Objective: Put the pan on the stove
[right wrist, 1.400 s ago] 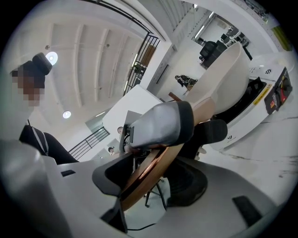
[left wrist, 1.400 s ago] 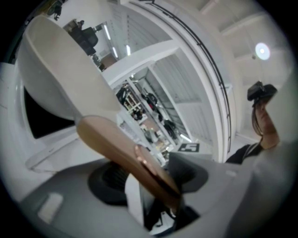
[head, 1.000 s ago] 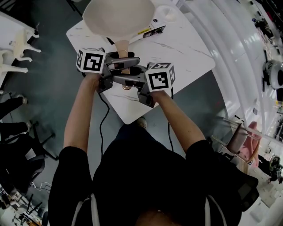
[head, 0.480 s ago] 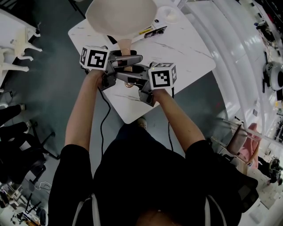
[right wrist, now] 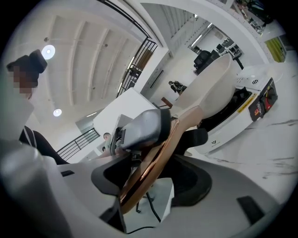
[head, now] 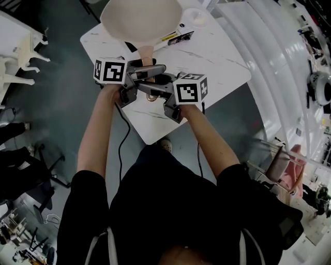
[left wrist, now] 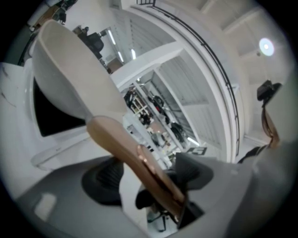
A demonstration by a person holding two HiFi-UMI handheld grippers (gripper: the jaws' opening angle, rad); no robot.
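Opening around the handle (left wrist: pixel 139 160), the left tongs (left wrist: pixel 150 180) had let go: the copper-coloured bar ran loose between the pads (left wrist: pixel 104 181), and only its end lay close to one of them. The right tongs (right wrist: pixel 156 179) were spreading too and had released it, with the same handle slanting through their gap just behind the left pair. From there the handle rose to the pan (head: pixel 140 20), whose pale bowl appeared to sit on the stove (right wrist: pixel 242 109) at the far side of the tabletop (head: pixel 217 57).

Judged from this, the placing was done and the step in hand was letting go. To do it well, both pairs would need to be fully wide before drawing back. They should then be pulled straight along the handle's line toward the person, so that no pad caught the handle and dragged or tipped the pan.

In the head view the bowl covered almost all of the stove. Only the control strip (head: pixel 178 37) showed, so whether the base sat flat and centred could not be told. The tongs crossed over the handle's near end there and hid it. A small round white thing (head: pixel 195 15) beyond the pan was too faint to name
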